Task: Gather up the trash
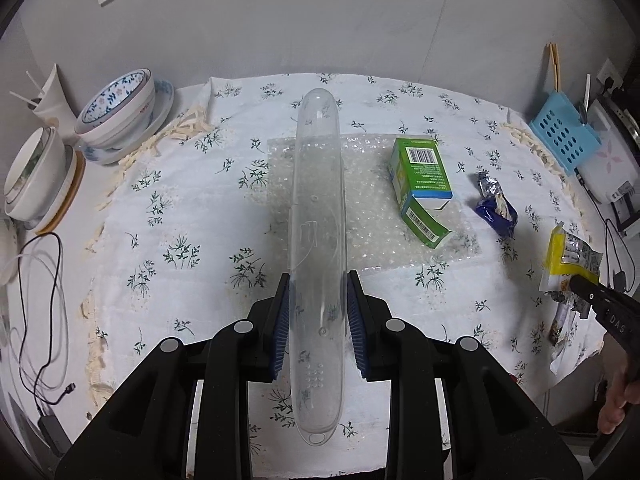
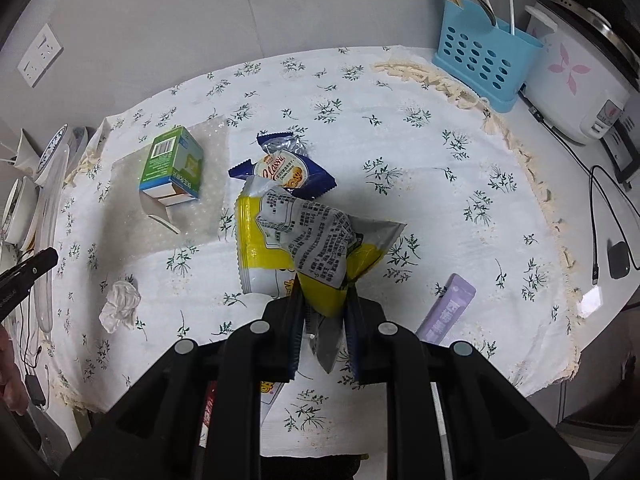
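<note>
My left gripper (image 1: 318,292) is shut on a long clear plastic case (image 1: 318,208) and holds it above the table, pointing away from me. My right gripper (image 2: 323,294) is shut on a yellow and silver snack wrapper (image 2: 304,240); the wrapper also shows in the left wrist view (image 1: 570,258). On the floral tablecloth (image 2: 420,200) lie a green carton (image 2: 173,168) on a sheet of bubble wrap (image 2: 132,216), a blue cookie wrapper (image 2: 286,168), a crumpled white tissue (image 2: 120,304) and a purple sachet (image 2: 446,312).
Bowls and plates (image 1: 120,116) stand at the table's left. A blue utensil holder (image 2: 486,60) and a white rice cooker (image 2: 576,80) stand at the right. Cables (image 2: 600,216) run along the right edge, and a cable (image 1: 44,300) hangs at the left.
</note>
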